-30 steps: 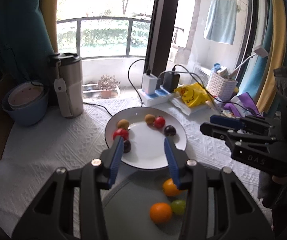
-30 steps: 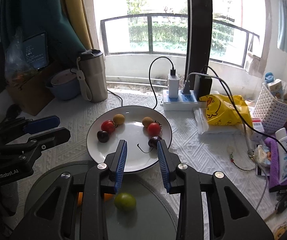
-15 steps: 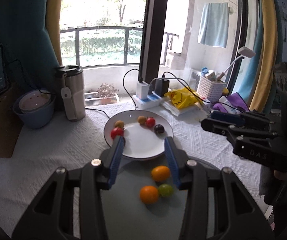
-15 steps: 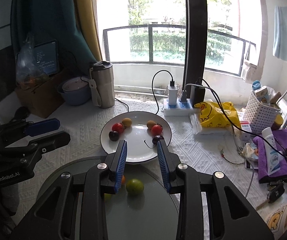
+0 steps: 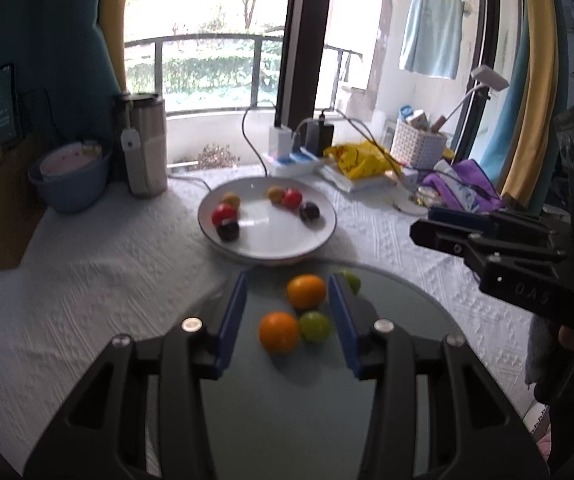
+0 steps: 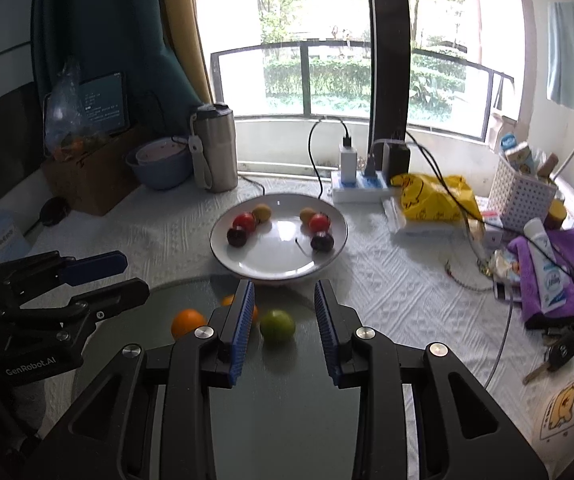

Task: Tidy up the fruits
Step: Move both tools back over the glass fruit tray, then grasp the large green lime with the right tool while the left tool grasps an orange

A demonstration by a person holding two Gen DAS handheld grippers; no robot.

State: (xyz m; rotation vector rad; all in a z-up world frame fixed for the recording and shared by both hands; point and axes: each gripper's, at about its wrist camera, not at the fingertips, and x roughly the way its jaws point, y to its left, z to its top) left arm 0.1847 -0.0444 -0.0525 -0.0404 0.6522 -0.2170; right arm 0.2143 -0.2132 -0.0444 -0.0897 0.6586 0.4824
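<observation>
A white plate [image 5: 319, 240] [image 6: 223, 256] holds several small fruits: red tomatoes [image 5: 223, 214], dark plums [image 5: 310, 211] and yellow ones [image 5: 275, 194]. In front of it, a grey round dish [image 5: 407, 312] [image 6: 147, 312] carries two oranges [image 5: 306, 291] [image 6: 187, 322] and green fruits [image 5: 315, 326] [image 6: 277, 325]. My left gripper [image 5: 288, 280] [image 6: 119, 276] hovers open above the dish, holding nothing. My right gripper [image 6: 283, 286] [image 5: 447, 232] is beside it, jaws narrowly apart and empty.
A steel tumbler [image 5: 145, 148] and blue bowl [image 5: 69, 176] stand back left. A power strip [image 6: 359, 190] with cables, a yellow bag [image 6: 435, 200], a white basket [image 6: 523, 196] and purple cloth [image 6: 559, 276] crowd the right. Keys [image 6: 559, 354] lie near the front right.
Both grippers have drawn back from the white plate toward the table's near side. The plate looks smaller and farther. More of the grey dish and its fruit shows.
</observation>
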